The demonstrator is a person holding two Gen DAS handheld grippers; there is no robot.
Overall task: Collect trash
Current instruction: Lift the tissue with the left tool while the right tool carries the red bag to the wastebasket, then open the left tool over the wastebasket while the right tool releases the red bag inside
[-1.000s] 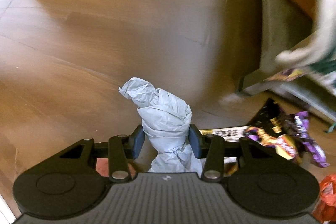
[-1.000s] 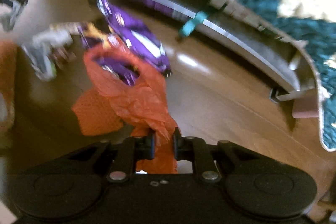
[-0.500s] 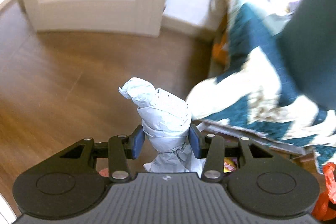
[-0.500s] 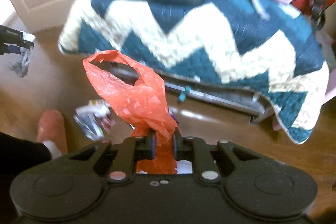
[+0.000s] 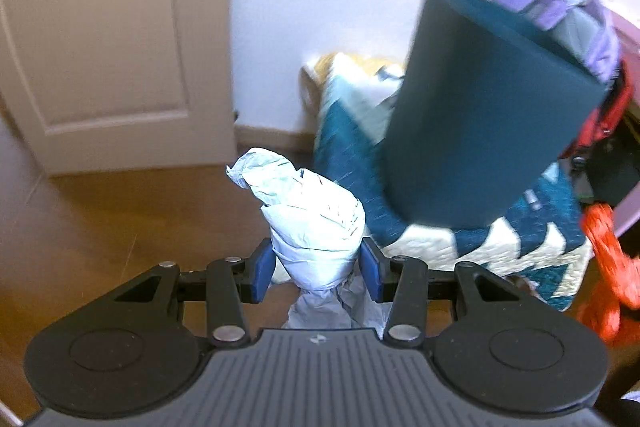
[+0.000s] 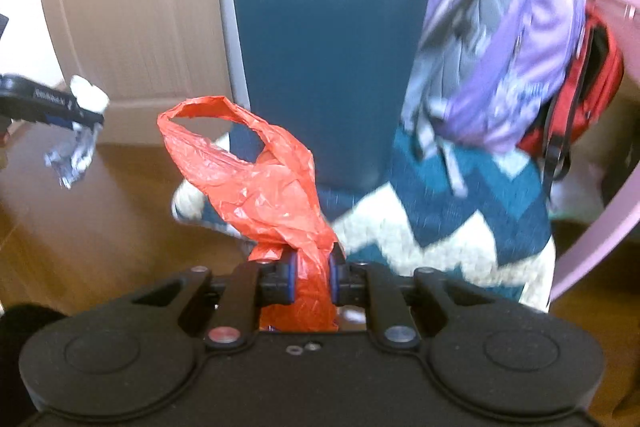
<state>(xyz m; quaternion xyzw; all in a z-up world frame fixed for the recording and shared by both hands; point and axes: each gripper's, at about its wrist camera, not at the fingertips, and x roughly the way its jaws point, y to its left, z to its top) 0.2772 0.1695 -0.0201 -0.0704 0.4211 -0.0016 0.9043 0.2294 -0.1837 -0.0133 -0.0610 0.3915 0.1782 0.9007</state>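
Between the blue pads of the left claw point(image 5: 316, 269) a crumpled pale blue plastic bag point(image 5: 310, 223) was clenched, standing up above the brown wooden floor point(image 5: 120, 227). To the right, the right claw point(image 6: 313, 277) was grasping a twisted orange plastic bag point(image 6: 260, 187). Far behind were a dark blue bin point(image 6: 328, 67) and a purple backpack point(image 6: 500, 67) on a zigzag quilt point(image 6: 460, 227).

purple backpack point(image 6: 516, 67) above zigzag quilt point(image 6: 460, 223)
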